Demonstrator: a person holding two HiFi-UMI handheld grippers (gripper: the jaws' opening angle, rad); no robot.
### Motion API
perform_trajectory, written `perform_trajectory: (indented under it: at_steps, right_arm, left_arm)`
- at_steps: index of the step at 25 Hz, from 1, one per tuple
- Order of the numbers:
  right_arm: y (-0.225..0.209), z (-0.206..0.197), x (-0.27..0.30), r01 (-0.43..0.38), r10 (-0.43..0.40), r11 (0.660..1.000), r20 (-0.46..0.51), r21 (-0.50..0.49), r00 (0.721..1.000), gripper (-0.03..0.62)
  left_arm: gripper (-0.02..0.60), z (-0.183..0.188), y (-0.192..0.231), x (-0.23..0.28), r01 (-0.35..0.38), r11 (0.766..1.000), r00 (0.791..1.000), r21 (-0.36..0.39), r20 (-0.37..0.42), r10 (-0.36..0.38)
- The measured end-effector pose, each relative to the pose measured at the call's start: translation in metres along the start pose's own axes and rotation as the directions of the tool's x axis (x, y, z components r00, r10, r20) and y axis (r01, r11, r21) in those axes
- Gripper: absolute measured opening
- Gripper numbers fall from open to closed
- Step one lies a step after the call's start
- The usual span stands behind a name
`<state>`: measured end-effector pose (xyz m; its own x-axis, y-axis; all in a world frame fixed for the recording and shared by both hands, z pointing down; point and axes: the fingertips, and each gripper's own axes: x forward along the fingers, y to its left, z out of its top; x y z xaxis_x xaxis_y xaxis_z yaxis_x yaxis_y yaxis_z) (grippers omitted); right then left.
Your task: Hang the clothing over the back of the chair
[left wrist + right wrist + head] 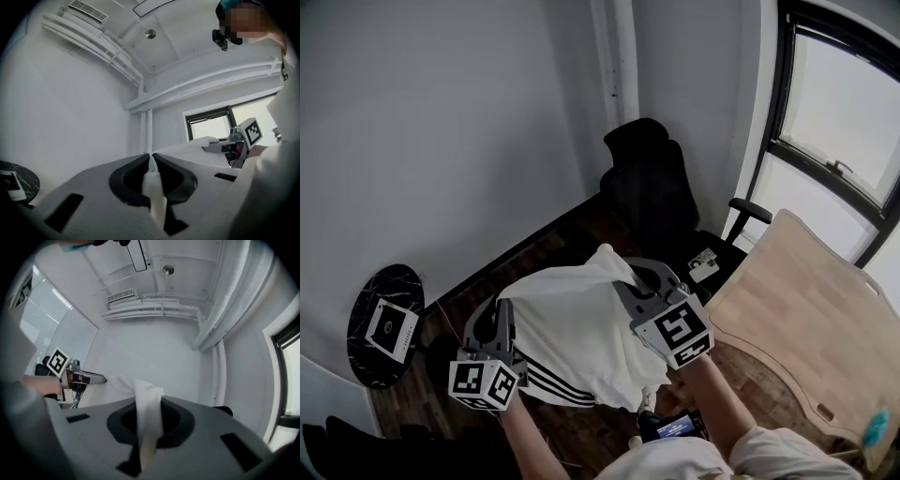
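Between the closed jaws of the left gripper (pixel 151 158) sits a pinched fold of white cloth, and the right gripper (pixel 147 399) is clamped likewise on another bunch of the same fabric. Each claw grasps one upper corner of the white garment with black stripes (pixel 572 342), so it hangs spread between them like a sheet, its striped edge drooping toward the person. Holding it wide and raised seems meant to let the cloth clear the top of the backrest and fall on both sides. Its target, the black office chair (pixel 649 187), stands ahead near the room's corner, not yet under the cloth. Dark wooden floor (pixel 572 234) lies beneath, with a pale wooden tabletop (pixel 811 300) at the right and a round black marble side table (pixel 375 291) at the left. White walls and a dark-framed window (pixel 839 141) lie beyond.
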<state>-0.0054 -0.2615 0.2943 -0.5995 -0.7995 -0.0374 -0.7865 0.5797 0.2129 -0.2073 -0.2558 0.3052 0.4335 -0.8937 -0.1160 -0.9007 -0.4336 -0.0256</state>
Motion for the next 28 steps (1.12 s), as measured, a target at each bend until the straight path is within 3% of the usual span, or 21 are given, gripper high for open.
perform_trajectory:
  at_steps: [8, 19, 22, 25, 28]
  right_arm:
    - [-0.013, -0.042, 0.053, -0.067, 0.054, 0.992, -0.115, -0.106, 0.992, 0.021]
    - [-0.021, -0.123, 0.103, -0.180, 0.122, 0.968, -0.293, -0.177, 0.948, 0.023]
    - [-0.020, -0.149, 0.109, -0.243, 0.163, 0.951, -0.357, -0.189, 0.920, 0.022]
    - [-0.023, -0.180, 0.110, -0.322, 0.201, 0.922, -0.448, -0.213, 0.871, 0.023]
    - [-0.021, -0.203, 0.113, -0.378, 0.257, 0.912, -0.497, -0.157, 0.829, 0.023]
  left_arm:
    - [0.037, -0.062, 0.033, 0.043, -0.001, 1.000, 0.991, -0.026, -0.133, -0.003]
    - [0.037, -0.156, 0.056, 0.077, 0.002, 0.999, 0.947, -0.035, -0.322, -0.013]
    - [0.038, -0.181, 0.056, 0.080, 0.008, 1.000, 0.921, -0.022, -0.390, -0.016]
    - [0.038, -0.206, 0.050, 0.084, 0.024, 0.999, 0.895, -0.035, -0.445, -0.037]
    - [0.038, -0.230, 0.046, 0.082, 0.033, 0.998, 0.866, -0.046, -0.497, -0.051]
